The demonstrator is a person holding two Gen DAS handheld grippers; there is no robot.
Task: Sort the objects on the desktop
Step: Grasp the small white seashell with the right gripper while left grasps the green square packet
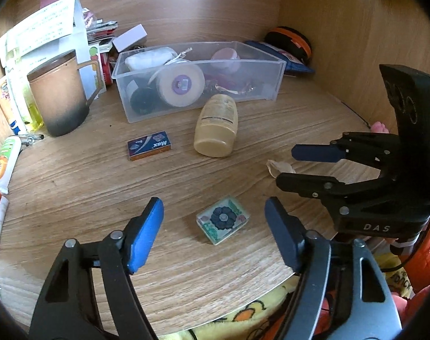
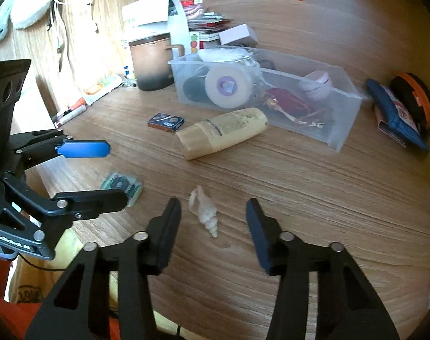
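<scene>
Left gripper is held with jaws apart around the floral block, pads not touching; right gripper likewise straddles the seashell, unpinched; both objects lie flat on the desk; closure is best centred, pads square to the sides; clear bin already holds a tape roll and a pink pot.

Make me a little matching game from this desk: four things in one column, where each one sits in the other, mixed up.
1. seashell
2. flower tile
3. cream bottle
4. tape roll

A. inside the clear bin
B. on the desk between the right gripper jaws
C. lying on its side in front of the bin
D. on the desk between the left gripper jaws

Pairs: 1-B, 2-D, 3-C, 4-A
</scene>
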